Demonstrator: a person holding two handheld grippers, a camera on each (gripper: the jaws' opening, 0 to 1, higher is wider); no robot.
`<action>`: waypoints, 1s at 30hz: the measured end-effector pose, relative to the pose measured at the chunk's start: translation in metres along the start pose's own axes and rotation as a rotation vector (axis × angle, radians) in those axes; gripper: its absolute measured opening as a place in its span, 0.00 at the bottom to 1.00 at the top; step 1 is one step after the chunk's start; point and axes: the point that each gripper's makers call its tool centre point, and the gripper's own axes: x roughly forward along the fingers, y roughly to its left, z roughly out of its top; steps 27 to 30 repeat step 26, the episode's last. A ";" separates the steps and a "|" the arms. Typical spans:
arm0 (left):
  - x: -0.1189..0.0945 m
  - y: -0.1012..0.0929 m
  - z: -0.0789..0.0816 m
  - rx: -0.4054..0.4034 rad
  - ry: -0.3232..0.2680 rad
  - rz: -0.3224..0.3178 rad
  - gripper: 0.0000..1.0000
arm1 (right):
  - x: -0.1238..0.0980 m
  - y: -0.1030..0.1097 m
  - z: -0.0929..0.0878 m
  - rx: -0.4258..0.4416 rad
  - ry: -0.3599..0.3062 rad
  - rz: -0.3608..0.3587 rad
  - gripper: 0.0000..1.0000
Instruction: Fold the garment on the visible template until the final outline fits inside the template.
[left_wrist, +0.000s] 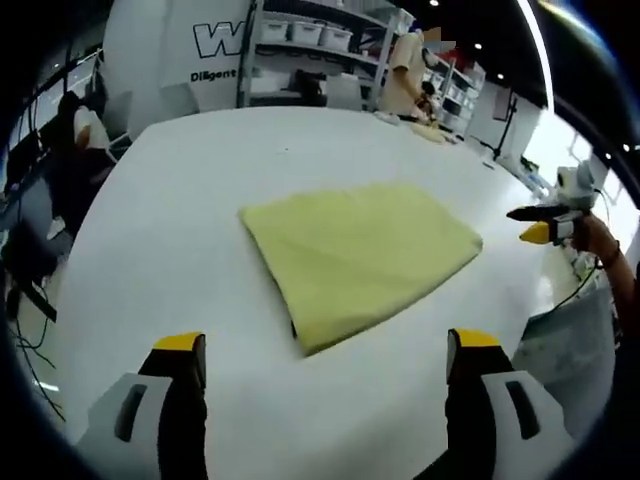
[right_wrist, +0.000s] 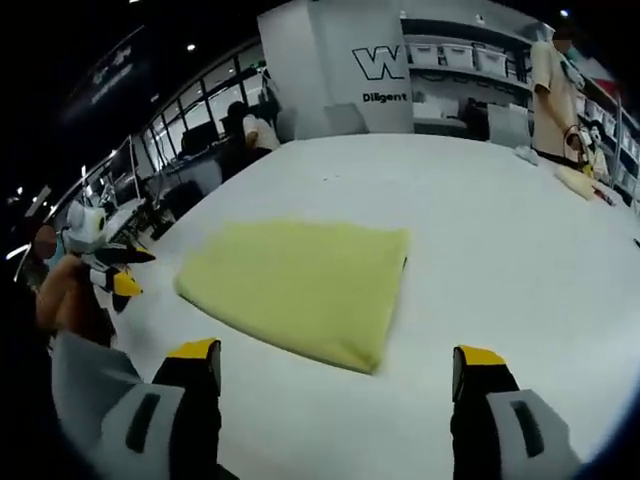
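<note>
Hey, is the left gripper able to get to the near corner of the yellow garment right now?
Probably yes. The left gripper is open, jaws wide apart, with bare white table between it and the folded yellow garment. Nothing blocks that near corner; the right gripper is off to the side.

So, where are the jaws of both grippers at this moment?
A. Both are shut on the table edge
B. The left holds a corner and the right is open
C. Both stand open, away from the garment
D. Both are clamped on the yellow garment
C: in each view the jaws stand wide apart above the white table, and the folded yellow garment lies flat, untouched.
</note>
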 end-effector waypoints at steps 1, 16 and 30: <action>-0.003 -0.002 0.001 -0.007 -0.003 0.000 0.99 | -0.002 0.001 0.000 0.001 -0.002 -0.002 0.99; -0.032 -0.025 -0.008 -0.016 -0.004 0.047 0.99 | -0.029 0.021 -0.009 -0.003 0.000 -0.006 0.99; -0.042 -0.035 -0.014 0.001 -0.010 0.073 0.97 | -0.042 0.022 -0.014 0.001 -0.013 -0.034 0.99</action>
